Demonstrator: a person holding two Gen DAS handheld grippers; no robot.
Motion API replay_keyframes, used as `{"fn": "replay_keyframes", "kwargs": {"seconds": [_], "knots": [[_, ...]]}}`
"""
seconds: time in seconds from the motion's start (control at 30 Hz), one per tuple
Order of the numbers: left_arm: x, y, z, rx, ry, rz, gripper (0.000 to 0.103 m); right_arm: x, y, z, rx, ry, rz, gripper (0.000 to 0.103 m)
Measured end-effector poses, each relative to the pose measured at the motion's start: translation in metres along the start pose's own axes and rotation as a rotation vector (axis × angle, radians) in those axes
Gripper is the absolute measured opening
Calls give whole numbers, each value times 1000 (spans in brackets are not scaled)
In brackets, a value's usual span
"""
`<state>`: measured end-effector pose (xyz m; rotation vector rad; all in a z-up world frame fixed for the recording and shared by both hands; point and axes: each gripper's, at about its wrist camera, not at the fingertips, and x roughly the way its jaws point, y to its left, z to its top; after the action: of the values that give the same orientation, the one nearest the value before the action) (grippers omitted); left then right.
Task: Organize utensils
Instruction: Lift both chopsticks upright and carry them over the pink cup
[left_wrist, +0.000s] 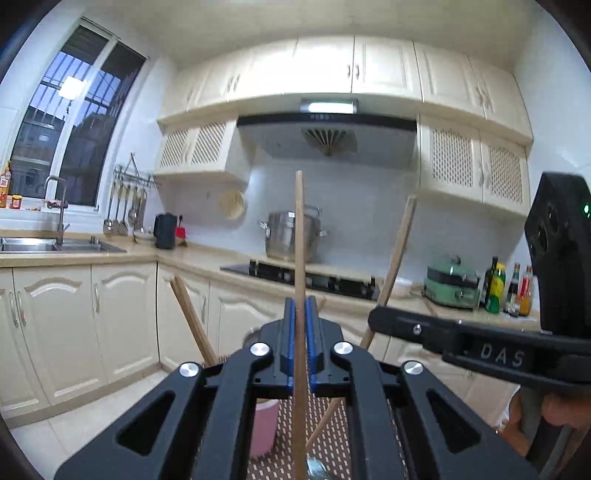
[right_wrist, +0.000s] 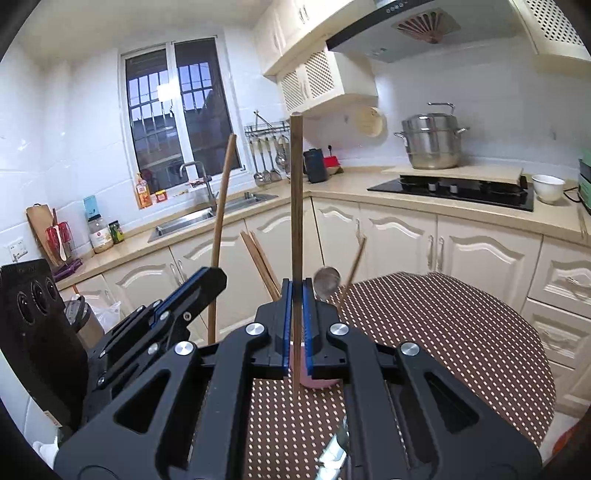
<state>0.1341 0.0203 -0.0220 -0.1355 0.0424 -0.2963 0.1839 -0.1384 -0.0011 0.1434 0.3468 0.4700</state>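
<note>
Closed tight, left gripper (left_wrist: 300, 306), blue pads clamped on a pale wooden chopstick (left_wrist: 300, 236) standing upright between them, tip well above the fingers and lower end running down past the linkage. Likewise pressed together, right gripper (right_wrist: 296, 291), pinching a darker brown chopstick (right_wrist: 295, 192), also upright, squared top end high against the wall tiles.

Slim, straight, plain wood, both sticks; the left one lighter and tapering slightly.

Just beyond the right gripper, partly hidden behind its fingers, a pink cup (right_wrist: 317, 382) on the brown dotted tablecloth (right_wrist: 443, 332). Leaning out of that area: a bundle of more chopsticks (right_wrist: 258, 258) tilted left, a single stick tilted right, a metal spoon (right_wrist: 327, 280) bowl-up. Whether all sit inside the cup, cannot tell.

Close beside each other, the two grippers, each seen at the edge of the other's view. Rounded table edge at right, cream cabinets (right_wrist: 406, 240) near behind it, bare cloth free to the right of the cup.
</note>
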Motion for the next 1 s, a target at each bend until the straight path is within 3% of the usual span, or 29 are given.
{"fn": "replay_keyframes", "kwargs": {"seconds": [0.17,0.43,0.73,1.0], "knots": [[10,18,9,-36,-95,17,6,11,6,9,-13,-42,12,6],[44,44,13,-120,-156,40,6,34,9,26,-38,-84,3,6],[80,58,1,-176,-166,39,6,54,-7,30,-46,-79,-31,6],[108,64,-22,-176,-123,49,6,73,-14,20,-49,-22,-24,6]]}}
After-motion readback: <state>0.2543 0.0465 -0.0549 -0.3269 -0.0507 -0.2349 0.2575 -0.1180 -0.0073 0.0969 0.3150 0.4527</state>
